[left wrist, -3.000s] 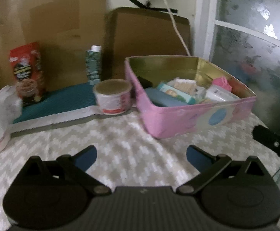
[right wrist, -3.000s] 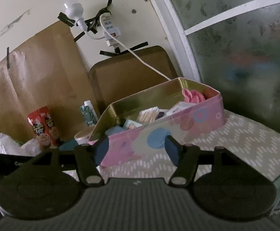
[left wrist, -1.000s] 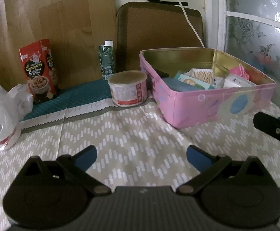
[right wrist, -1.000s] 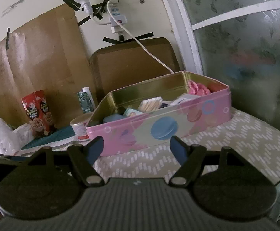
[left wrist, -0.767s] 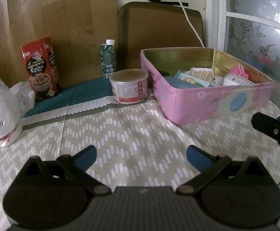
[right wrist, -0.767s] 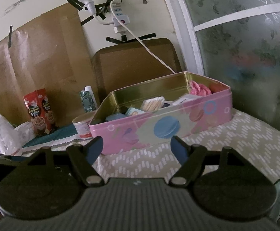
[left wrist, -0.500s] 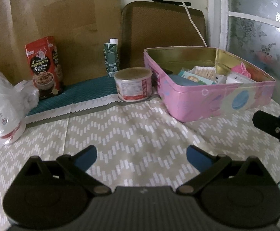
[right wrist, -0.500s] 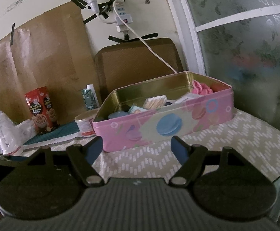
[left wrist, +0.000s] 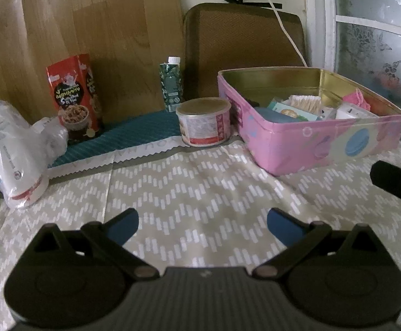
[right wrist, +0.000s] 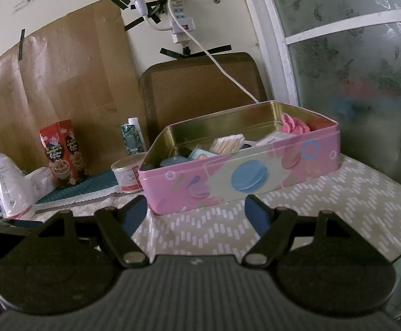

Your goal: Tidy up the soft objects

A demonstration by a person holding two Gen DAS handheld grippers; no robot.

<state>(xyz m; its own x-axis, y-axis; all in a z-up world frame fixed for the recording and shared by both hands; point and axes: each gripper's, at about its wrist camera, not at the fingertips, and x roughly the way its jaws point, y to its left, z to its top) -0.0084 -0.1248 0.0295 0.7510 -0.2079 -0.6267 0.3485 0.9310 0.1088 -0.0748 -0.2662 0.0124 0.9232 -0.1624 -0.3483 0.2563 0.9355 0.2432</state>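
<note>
Both the left gripper (left wrist: 202, 222) and right gripper (right wrist: 196, 211) hover empty, fingers apart, low in frame; next likely reaching the pink tin (right wrist: 244, 176) mid-frame.

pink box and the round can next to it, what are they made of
Pink box: looks like printed tin, since the bare inside walls shine gold and metallic. Round can: probably metal too, with a bright rim, a paper-like red and white label and a dull, possibly plastic, lid.
</note>
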